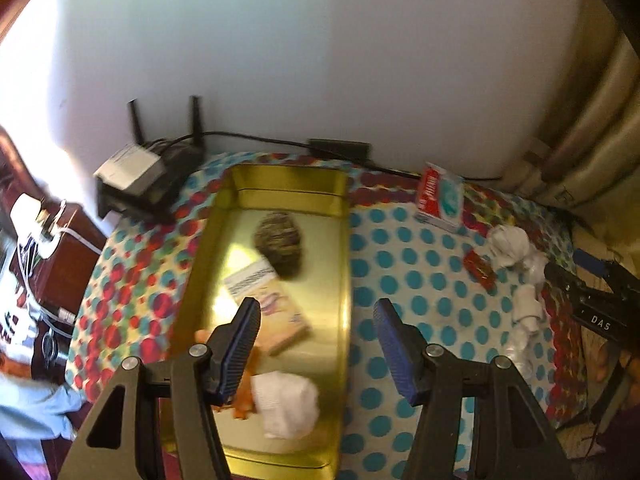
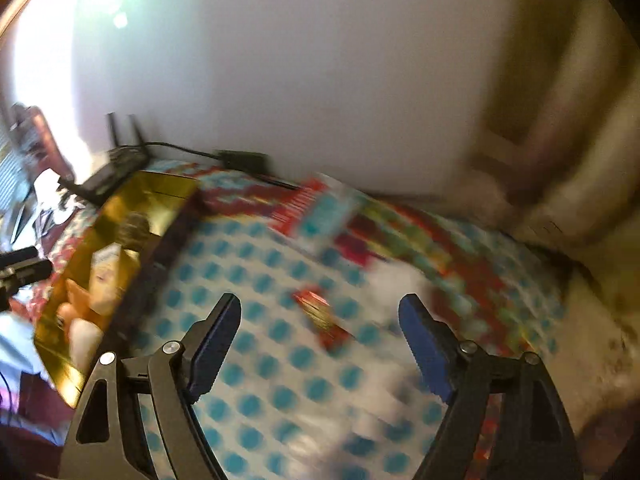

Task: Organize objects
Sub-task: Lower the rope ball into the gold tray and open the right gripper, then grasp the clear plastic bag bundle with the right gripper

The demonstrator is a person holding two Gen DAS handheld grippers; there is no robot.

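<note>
1. The polka-dot tablecloth [image 1: 420,280] covers the whole table top, and everything else lies on it; a white wall rises behind.
2. The gold tin tray [image 1: 344,264] lies lengthwise on the cloth and serves as the landmark here. Its open top shows four things inside.
3. The black router [image 1: 148,176] sits just past the tray's far left corner, antennas up against the wall.
4. The left gripper [image 1: 316,312] hangs over the tray's near end – fingers spread, nothing between them.
5. The right gripper [image 2: 320,308] is over the cloth to the right of the tray, fingers spread wide and empty; that view is blurred.
6. The red and teal box [image 1: 440,196] lies to the right of the tray's far end.
7. Crumpled white wrappers [image 1: 516,264] lie well right of the tray, near the cloth's edge.
8. Inside the tray – a white wad [image 1: 288,404] at the near end, a beige booklet [image 1: 268,300] mid-tray, a dark woven lump [image 1: 280,244] farther in, an orange thing [image 1: 246,392] beside the wad.
9. The small red packet [image 1: 480,268] lies right of the tray, beside the wrappers.
</note>
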